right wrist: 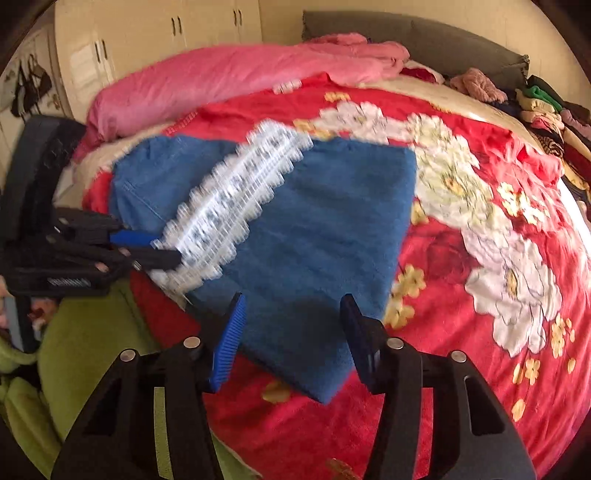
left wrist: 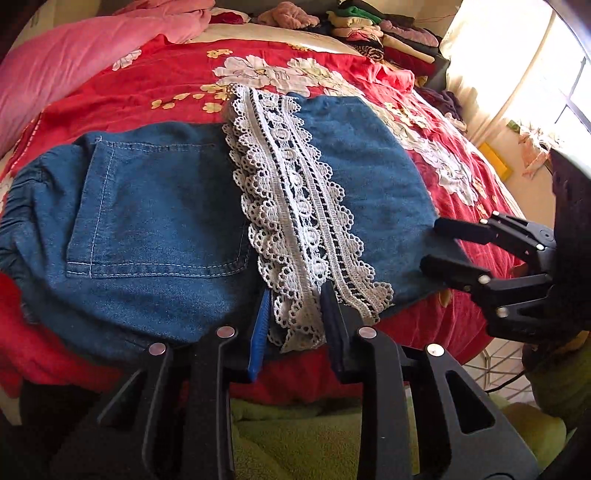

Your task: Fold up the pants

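Note:
Blue denim pants (left wrist: 155, 206) with a white lace trim (left wrist: 295, 206) lie folded on the red floral bedspread (left wrist: 147, 81). My left gripper (left wrist: 295, 314) is open, its fingers either side of the near end of the lace. My right gripper (right wrist: 291, 325) is open over the near corner of the denim (right wrist: 314, 240), not gripping it. In the left wrist view the right gripper (left wrist: 443, 243) sits at the pants' right edge. In the right wrist view the left gripper (right wrist: 162, 247) sits at the lace (right wrist: 229, 210), which is blurred.
A pink quilt (right wrist: 229, 77) lies along the bed's far side. A pile of folded clothes (left wrist: 388, 33) sits at the head corner. A green blanket (left wrist: 295, 424) hangs below the near edge. A curtained window (left wrist: 535, 74) is to the right.

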`<state>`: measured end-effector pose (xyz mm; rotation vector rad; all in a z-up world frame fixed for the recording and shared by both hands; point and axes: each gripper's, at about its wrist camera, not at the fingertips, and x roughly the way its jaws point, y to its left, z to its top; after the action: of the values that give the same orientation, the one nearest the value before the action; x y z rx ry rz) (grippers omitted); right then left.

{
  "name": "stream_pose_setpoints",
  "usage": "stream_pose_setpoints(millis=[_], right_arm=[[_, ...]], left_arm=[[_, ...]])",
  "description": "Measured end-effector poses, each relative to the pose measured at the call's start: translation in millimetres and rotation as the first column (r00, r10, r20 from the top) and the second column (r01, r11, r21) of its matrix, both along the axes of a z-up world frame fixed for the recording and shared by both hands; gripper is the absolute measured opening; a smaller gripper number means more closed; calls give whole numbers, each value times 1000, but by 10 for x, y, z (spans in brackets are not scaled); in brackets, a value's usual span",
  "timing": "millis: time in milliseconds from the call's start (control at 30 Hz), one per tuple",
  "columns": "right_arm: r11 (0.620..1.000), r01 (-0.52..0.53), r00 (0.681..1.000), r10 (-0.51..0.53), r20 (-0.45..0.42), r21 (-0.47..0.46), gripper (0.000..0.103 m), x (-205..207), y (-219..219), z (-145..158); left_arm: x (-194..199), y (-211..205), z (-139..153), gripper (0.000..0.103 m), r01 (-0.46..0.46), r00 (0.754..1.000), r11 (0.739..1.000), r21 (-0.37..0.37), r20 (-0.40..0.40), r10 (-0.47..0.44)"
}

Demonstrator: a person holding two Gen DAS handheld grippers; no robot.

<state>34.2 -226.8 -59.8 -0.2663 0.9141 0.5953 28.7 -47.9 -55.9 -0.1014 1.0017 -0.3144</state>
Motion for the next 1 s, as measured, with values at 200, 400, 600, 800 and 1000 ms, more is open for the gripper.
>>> stream_pose_setpoints(millis=[200, 400, 600, 800, 1000], right_arm=[[1000, 15, 1000, -15, -17, 12, 50, -15, -76, -92], [1000, 19, 1000, -18, -23, 23, 51, -6, -103, -58], [999, 30, 999, -29, -21, 43, 52, -3, -138, 24], [997, 50, 999, -50, -10, 66, 52, 5, -197, 125], [995, 72, 997, -73, 3, 67, 65, 5, -224, 203]], left_arm=[[-22, -2, -14, 23, 6, 1000, 1000, -5, -3, -6], [-43, 5, 6, 23, 7, 1000, 1000, -14, -1, -7], [-51, 17, 41, 24, 9, 1000, 1000, -23, 1, -9], [-77, 40, 97, 26, 4, 1000, 1000, -28, 13, -4], [-113, 71, 169, 31, -8, 999, 1000, -30, 32, 9]])
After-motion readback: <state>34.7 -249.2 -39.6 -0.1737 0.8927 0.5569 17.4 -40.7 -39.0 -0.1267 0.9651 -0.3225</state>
